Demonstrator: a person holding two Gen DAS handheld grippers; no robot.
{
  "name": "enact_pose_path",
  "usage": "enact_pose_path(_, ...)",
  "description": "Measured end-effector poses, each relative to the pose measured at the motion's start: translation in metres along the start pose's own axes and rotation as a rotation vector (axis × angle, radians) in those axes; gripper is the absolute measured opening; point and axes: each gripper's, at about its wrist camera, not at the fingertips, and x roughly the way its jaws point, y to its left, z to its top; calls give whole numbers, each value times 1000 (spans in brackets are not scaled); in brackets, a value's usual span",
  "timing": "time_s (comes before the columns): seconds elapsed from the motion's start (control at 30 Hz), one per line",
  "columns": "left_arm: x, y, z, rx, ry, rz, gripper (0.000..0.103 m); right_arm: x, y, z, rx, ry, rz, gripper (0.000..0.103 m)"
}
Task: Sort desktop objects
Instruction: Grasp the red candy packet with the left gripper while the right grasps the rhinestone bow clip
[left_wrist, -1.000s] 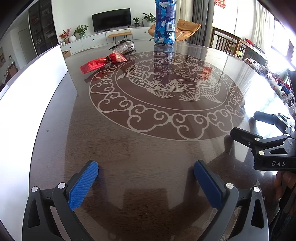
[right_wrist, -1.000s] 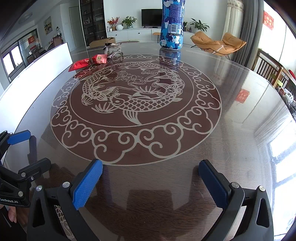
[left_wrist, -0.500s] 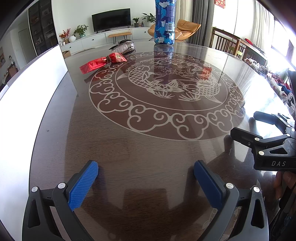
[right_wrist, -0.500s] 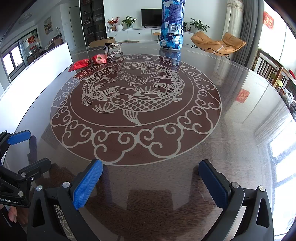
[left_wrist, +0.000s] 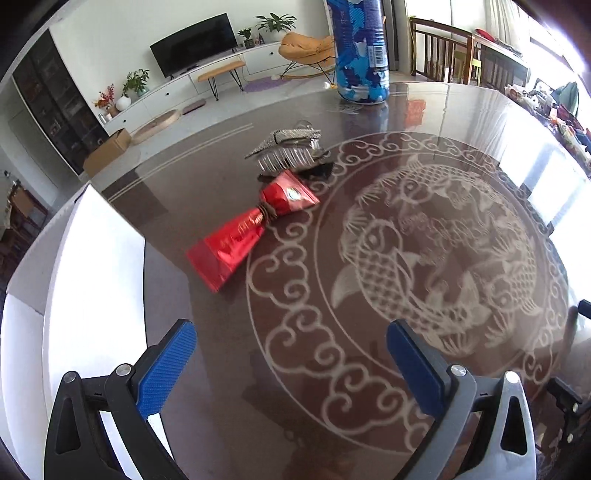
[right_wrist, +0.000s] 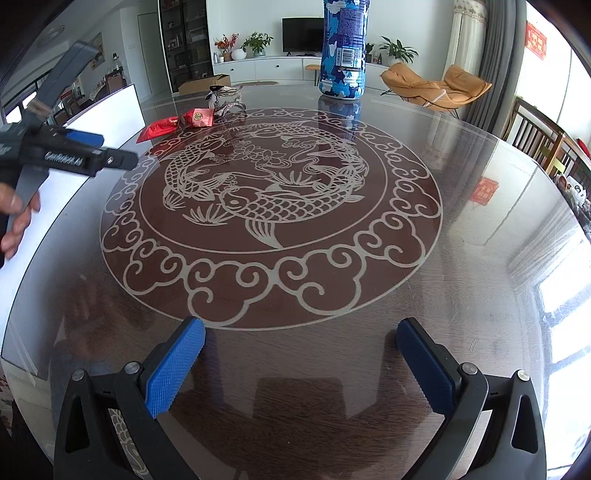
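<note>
The red packet (left_wrist: 248, 236) is found on the bench (left_wrist: 221, 369), ahead of the left tool (left_wrist: 291, 363) and a little to its left, near the white box (left_wrist: 92, 258) that stands along the bench's left edge. Its long axis is seen to run diagonally, from a wide flat end nearest the left tool up and rightward to a pinched waist and a second flared end. Just beyond that far end, touching or nearly so, a silver hair clip (left_wrist: 288, 151) is seen, and further back a blue bottle (left_wrist: 360, 51) stands upright.

The left tool is held open, nothing between its blue pads (left_wrist: 166, 373), with the packet well apart from them. The right tool (right_wrist: 301, 369) is likewise held open and empty, low over the near rim of the bench; from it the packet (right_wrist: 177, 123) is seen far off to the left.

The left tool is judged the nearer. Since the packet lies slantwise across the line of approach, a turn of the wrist would probably be needed so that the narrow waist is spanned crosswise.
</note>
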Motion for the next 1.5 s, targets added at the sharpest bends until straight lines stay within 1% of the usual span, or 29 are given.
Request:
enact_pose_path(0.13, 32, 9, 39, 45, 14, 49, 103, 0, 0, 0, 0, 0, 0, 103)
enact_pose_path(0.23, 58, 12, 53, 65, 41, 65, 103, 0, 0, 0, 0, 0, 0, 103)
enact_pose_path(0.27, 65, 14, 55, 59, 46, 55, 103, 0, 0, 0, 0, 0, 0, 103)
enact_pose_path(0.3, 66, 19, 58, 30, 20, 23, 103, 0, 0, 0, 0, 0, 0, 103)
enact_pose_path(0.33, 71, 25, 61, 4, 33, 3, 103, 0, 0, 0, 0, 0, 0, 103)
enact_pose_path(0.47, 87, 46, 62, -154, 43, -144, 103, 0, 0, 0, 0, 0, 0, 103)
enact_pose_path(0.5, 87, 49, 62, -173, 21, -132, 103, 0, 0, 0, 1, 0, 0, 103)
enact_pose_path(0.57, 87, 49, 63, -167, 10, -130, 103, 0, 0, 0, 1, 0, 0, 103)
enact_pose_path(0.67, 88, 47, 64, -140, 34, -147, 103, 0, 0, 0, 1, 0, 0, 103)
enact_pose_path(0.7, 84, 41, 60, -133, 26, -150, 99, 0, 0, 0, 1, 0, 0, 103)
enact_pose_path(0.73, 80, 40, 58, -132, 10, -148, 80, 0, 0, 0, 1, 0, 0, 103)
enact_pose_path(0.77, 75, 38, 57, -141, -5, -141, 55, 0, 0, 0, 1, 0, 0, 103)
enact_pose_path(0.8, 73, 39, 56, -158, -8, -133, 41, 0, 0, 0, 1, 0, 0, 103)
enact_pose_path(0.83, 70, 39, 54, -174, -4, -120, 18, 0, 0, 0, 1, 0, 0, 103)
enact_pose_path(0.93, 61, 36, 37, -210, -10, -85, 19, 0, 0, -1, 1, 0, 0, 103)
enact_pose_path(1.0, 51, 37, 18, -288, -18, -69, 18, 0, 0, 0, 1, 0, 0, 103)
enact_pose_path(1.07, 37, 35, -9, -359, -31, -50, 18, 0, 0, 0, 1, 0, 0, 103)
enact_pose_path(1.13, 21, 26, -37, -363, -50, -20, 18, 0, 0, 0, 1, 0, 0, 103)
enact_pose_path(1.2, 8, 17, -60, -330, -71, 11, 19, 0, 0, -1, 1, 0, 0, 103)
enact_pose_path(1.27, -2, 12, -79, -321, -97, 14, 19, 3, 3, 3, -14, 0, 13, 103)
enact_pose_path(1.37, -9, 11, -94, -331, -127, 8, 19, 22, 20, 30, -110, 15, 82, 103)
enact_pose_path(1.5, -12, 16, -98, -344, -140, 0, 19, 65, 43, 88, -196, -1, 143, 103)
